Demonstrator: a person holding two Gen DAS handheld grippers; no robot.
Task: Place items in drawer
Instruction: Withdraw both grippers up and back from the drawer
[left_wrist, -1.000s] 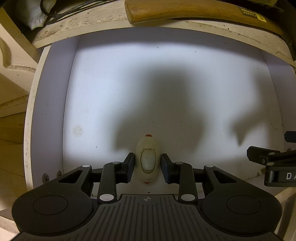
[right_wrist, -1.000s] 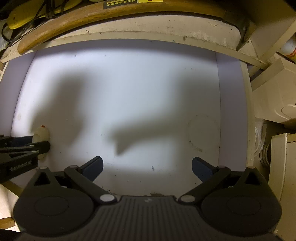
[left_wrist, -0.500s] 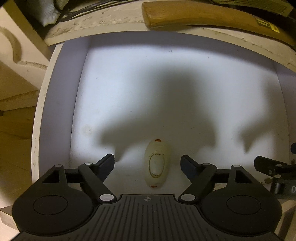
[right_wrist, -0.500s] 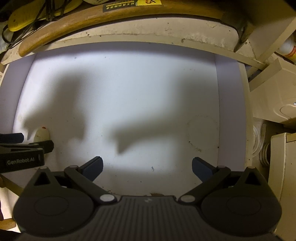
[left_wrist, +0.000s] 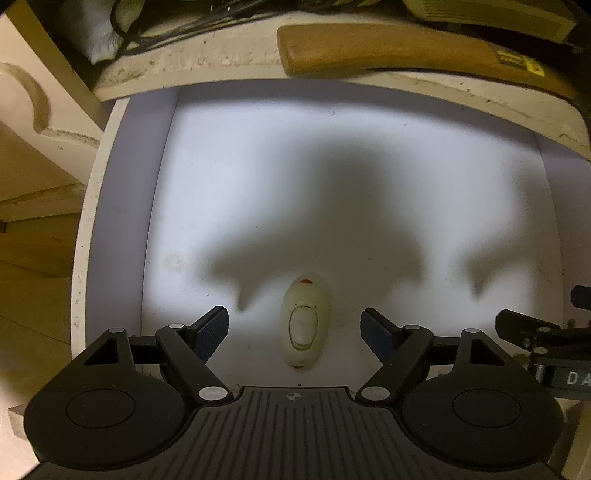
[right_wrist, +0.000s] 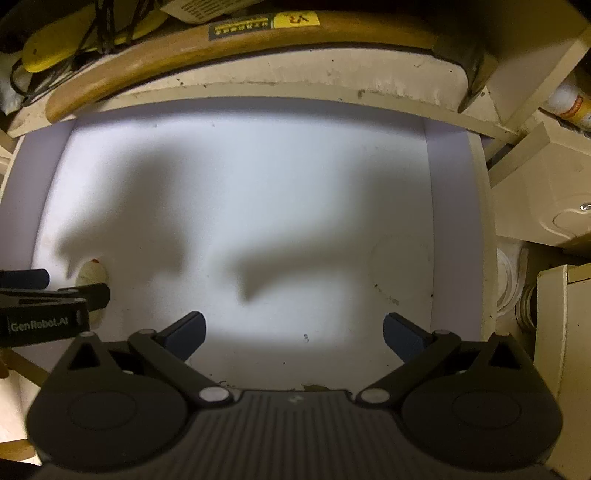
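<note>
A small cream oval remote (left_wrist: 305, 322) with a red tip and one oval button lies on the white floor of the open drawer (left_wrist: 258, 184), near its front left. My left gripper (left_wrist: 295, 330) is open, its jaws apart on either side of the remote without touching it. My right gripper (right_wrist: 293, 330) is open and empty over the drawer's front middle. In the right wrist view the remote (right_wrist: 91, 272) shows at the far left, partly hidden behind the left gripper's fingers (right_wrist: 88, 293).
A wooden-handled hammer (left_wrist: 388, 51) lies on the shelf edge above the drawer's back. Cables and a yellow object (right_wrist: 74, 40) sit beside it. Cream boxes (right_wrist: 546, 192) stand right of the drawer. The drawer's side walls (left_wrist: 122, 229) bound the space.
My left gripper let go of the remote: its jaws opened wide and it drew back and up a little. The remote stays on the drawer floor. The right gripper barely moved.
</note>
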